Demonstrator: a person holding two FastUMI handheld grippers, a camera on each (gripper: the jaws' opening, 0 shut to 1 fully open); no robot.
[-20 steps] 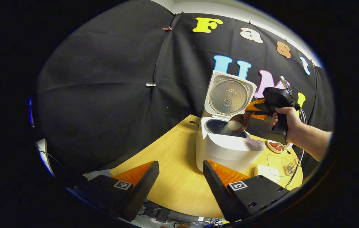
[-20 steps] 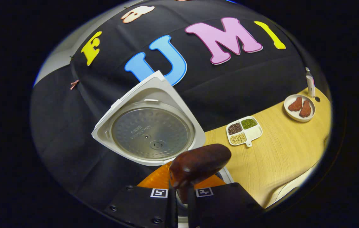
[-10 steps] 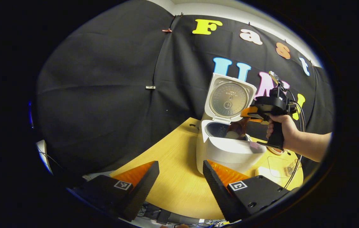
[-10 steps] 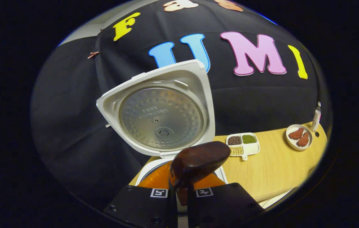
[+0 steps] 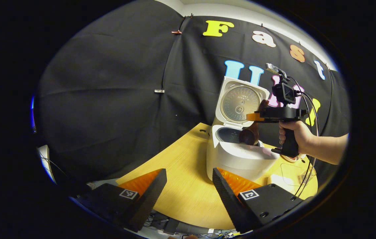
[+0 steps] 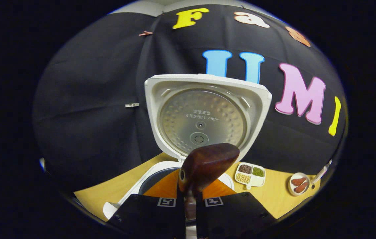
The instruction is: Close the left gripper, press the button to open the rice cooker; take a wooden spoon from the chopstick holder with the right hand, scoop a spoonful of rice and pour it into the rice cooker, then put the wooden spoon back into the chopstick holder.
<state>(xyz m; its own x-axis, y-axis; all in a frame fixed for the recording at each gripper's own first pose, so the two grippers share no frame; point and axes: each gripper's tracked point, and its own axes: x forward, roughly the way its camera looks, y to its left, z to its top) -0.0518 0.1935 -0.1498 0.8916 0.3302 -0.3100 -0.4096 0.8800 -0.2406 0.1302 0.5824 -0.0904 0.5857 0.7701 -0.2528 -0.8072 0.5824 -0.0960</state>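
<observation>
no more rice streaming off the wooden spoon point(image 6: 207, 162) — bowl now turned down, empty, over the open rice cooker point(image 5: 241, 156) at the table's far edge. right gripper point(image 6: 189, 202) clamped on its handle; left gripper point(image 5: 188, 189) idle, fingers apart. pouring done — return to the chopstick holder next.

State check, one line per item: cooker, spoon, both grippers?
rice cooker: lid raised, pot open
wooden spoon: held over the pot, bowl tipped down
right gripper: shut on the spoon's handle
left gripper: open, holding nothing, away from the cooker
</observation>
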